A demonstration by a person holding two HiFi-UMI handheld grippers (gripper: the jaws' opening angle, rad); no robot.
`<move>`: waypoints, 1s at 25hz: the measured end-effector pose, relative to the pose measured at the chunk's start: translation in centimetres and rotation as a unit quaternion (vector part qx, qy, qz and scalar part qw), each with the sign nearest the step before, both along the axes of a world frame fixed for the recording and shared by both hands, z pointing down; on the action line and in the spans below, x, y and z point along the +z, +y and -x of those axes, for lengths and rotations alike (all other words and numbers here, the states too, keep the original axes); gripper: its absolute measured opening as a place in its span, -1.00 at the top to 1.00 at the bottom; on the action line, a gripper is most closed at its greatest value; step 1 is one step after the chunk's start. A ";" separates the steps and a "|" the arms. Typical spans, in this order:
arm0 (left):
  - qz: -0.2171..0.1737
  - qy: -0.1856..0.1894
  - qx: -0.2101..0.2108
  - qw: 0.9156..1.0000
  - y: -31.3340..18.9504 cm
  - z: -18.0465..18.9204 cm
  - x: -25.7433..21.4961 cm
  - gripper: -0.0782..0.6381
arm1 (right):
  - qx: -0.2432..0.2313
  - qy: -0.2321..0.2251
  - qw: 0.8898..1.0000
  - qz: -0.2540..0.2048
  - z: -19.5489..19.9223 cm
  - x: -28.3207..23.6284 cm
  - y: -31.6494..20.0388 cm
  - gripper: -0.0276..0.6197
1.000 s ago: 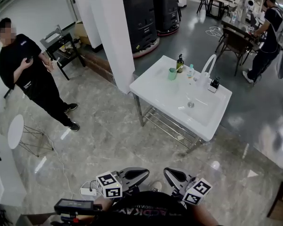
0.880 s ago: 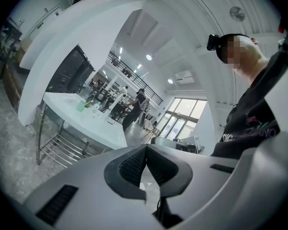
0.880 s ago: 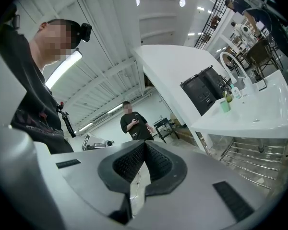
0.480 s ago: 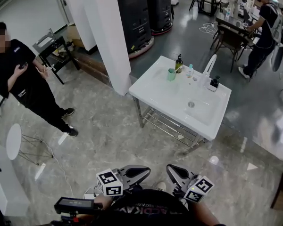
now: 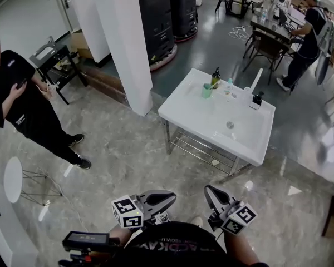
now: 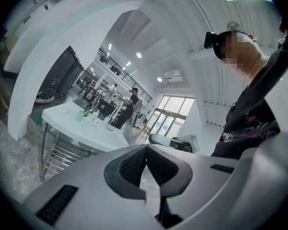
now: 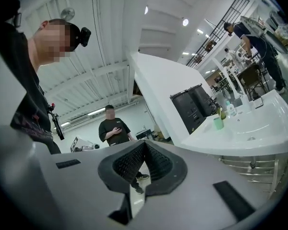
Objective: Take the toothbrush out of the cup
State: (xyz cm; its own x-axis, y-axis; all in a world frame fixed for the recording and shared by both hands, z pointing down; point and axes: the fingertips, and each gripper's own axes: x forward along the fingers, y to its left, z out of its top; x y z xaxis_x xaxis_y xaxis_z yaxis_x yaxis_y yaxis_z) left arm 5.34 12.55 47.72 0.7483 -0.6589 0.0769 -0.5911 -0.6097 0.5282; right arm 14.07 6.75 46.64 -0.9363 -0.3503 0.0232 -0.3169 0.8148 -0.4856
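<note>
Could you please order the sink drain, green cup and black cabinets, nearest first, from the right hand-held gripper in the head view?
1. sink drain: in the washstand, ahead.
2. green cup: near its far edge, leftward.
3. black cabinets: beyond it, far left.
</note>
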 end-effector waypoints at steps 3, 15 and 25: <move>-0.004 0.004 0.006 1.000 0.2 2.3 -0.1 0.76 | 0.021 -0.003 1.000 -0.014 1.9 -0.6 -0.6 0.89; -0.011 0.018 -0.013 1.000 0.4 8.6 -0.3 0.76 | 0.048 0.022 0.997 -0.050 7.2 -1.3 -4.2 0.89; -0.007 0.006 -0.043 0.999 -3.6 11.8 0.3 0.76 | 0.080 0.029 0.994 -0.073 9.5 -0.9 -13.9 0.88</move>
